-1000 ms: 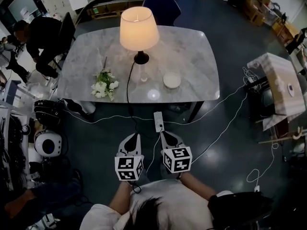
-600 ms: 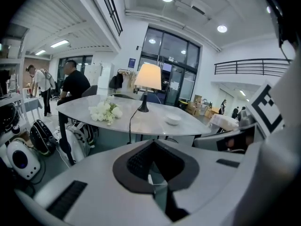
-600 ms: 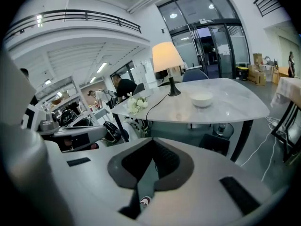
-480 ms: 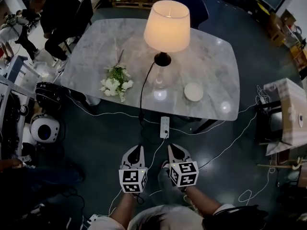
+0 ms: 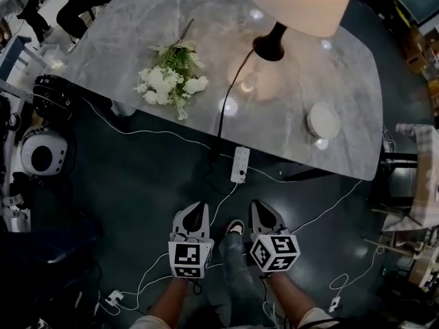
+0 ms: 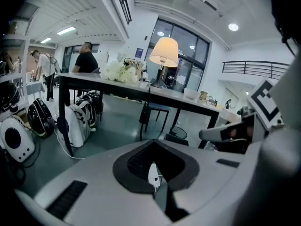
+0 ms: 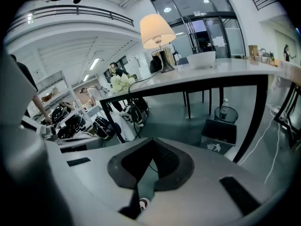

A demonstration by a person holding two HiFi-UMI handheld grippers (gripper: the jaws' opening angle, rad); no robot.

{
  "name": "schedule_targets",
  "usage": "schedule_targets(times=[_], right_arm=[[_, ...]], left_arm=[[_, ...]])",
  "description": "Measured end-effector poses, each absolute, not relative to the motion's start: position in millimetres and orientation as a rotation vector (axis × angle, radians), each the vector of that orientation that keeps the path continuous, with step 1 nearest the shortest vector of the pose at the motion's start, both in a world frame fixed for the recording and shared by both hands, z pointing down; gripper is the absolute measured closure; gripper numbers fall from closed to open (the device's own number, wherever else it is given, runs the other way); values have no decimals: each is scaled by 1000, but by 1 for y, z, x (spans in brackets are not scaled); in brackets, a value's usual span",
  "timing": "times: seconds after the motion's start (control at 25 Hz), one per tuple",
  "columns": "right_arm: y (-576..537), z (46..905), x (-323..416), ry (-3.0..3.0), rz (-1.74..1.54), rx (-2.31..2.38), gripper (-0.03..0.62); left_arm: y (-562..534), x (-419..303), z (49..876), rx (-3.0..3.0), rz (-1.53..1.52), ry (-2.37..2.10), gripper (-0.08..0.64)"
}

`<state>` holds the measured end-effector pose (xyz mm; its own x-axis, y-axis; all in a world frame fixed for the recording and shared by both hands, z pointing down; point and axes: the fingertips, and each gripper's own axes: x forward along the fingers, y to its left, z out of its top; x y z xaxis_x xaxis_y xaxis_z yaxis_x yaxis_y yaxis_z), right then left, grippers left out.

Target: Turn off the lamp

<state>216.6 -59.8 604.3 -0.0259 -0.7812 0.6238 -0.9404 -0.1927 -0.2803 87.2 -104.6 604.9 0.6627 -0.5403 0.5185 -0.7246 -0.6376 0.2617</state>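
Lamp [image 5: 296,7] stands on the far right part of the marble table [image 5: 113,43]. It is lit, with the shade partly cut off by the top of the head view. It is upright, long axis vertical, black base down and shade on top. In both gripper views it shows well above the jaws, seen from under table height. Its black cord [image 5: 230,94] leaves the base, crosses the tabletop toward the near edge, drops over it and runs to a white power strip [image 5: 240,164] on the dark floor just below that edge. The strip lies flat, its long axis pointing roughly from the person toward the table, tilted a little. Left gripper [image 5: 194,210] and right gripper [image 5: 261,210] sit side by side, low over the floor and short of the strip, both aimed forward and down. Each has its jaws pressed together with nothing between them; the strip shows through the slit of the left pair. Judgement: they are held low and closed to press a switch at floor level rather than reach for the lamp itself. Which switch that is, I cannot tell. A bunch of white flowers [image 5: 171,82] and a white bowl [image 5: 322,120] lie on the table, both apart from the cord.
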Motion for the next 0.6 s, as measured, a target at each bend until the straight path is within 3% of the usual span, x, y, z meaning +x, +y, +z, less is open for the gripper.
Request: schedule_targets(times=[0.36, 0.6], right_arm=[[-59, 681, 204, -1814, 1053, 2009, 594], [-76, 684, 203, -1837, 1019, 2029, 594]], left_arm=[[-98, 75, 688, 2379, 583, -980, 565], [-106, 67, 701, 2371, 568, -1004, 565]])
